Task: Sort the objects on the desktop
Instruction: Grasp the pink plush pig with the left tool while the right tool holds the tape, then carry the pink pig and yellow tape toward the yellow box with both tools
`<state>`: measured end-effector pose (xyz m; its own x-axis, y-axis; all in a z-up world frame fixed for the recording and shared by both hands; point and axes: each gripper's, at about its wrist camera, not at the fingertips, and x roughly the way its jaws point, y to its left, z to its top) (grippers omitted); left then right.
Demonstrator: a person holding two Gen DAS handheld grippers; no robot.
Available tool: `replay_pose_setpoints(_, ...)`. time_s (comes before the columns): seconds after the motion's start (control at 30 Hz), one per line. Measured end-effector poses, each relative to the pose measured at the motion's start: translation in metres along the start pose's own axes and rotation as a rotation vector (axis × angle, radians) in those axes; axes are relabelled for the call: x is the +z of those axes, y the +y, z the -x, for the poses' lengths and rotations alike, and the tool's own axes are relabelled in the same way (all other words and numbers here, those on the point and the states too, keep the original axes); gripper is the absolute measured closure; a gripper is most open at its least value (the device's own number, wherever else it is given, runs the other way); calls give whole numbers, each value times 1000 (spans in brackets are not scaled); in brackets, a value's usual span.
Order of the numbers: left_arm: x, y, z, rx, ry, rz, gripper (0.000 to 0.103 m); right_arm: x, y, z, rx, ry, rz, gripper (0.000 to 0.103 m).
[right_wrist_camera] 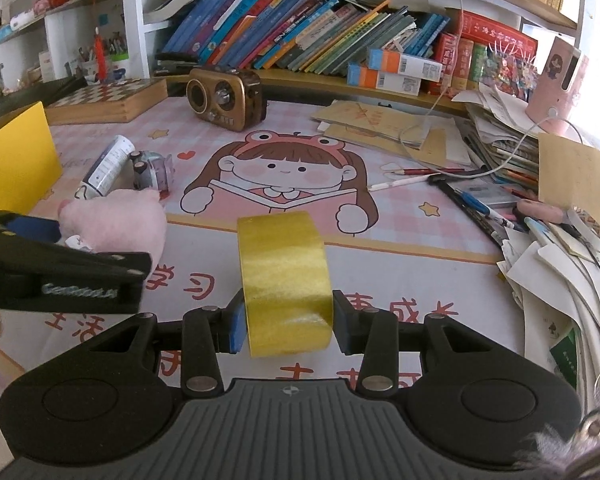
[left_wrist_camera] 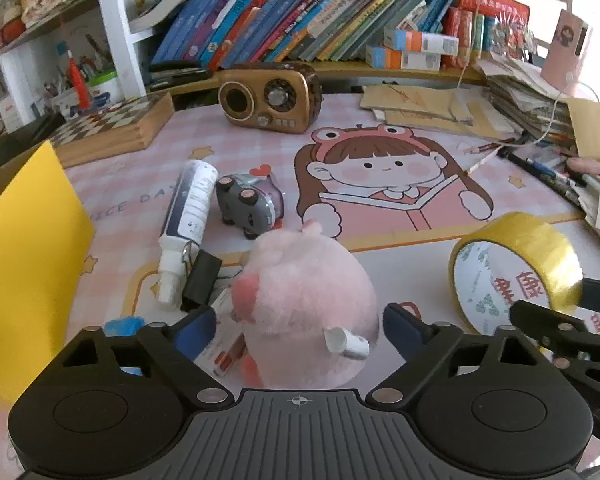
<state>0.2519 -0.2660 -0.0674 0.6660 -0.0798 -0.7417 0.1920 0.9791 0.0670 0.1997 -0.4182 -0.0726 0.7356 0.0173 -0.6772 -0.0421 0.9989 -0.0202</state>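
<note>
We've got right gripper clamped on tape roll; left gripper fingers apart around pink plush; tube, toy car still loose on desk.

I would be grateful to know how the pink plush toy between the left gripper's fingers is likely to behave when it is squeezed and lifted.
The pink plush toy looks fuzzy and rounded, so it will probably compress under the left gripper rather than resist. It seems light for its bulk. Its fluffy surface should grip well, though its tag may dangle.
</note>
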Motion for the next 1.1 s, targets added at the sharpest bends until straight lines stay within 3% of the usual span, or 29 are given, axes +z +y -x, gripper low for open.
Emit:
replay_pose_setpoints(0.2,0,1,-1,-17,-2,7,38,2,-1,-1,4,13,-1,64)
replay_pose_setpoints(0.3,2,7,13,-34,-36,31,42,4,-2,2,1,-5,-2,65)
replay_pose_setpoints(0.63,5,32,67,-99,-146,134,43,18,-2,27,19,-81,-8,70)
replay_pose_setpoints(1.1,-35,68,114,-123,-180,217,43,12,39,58,119,-77,14,70)
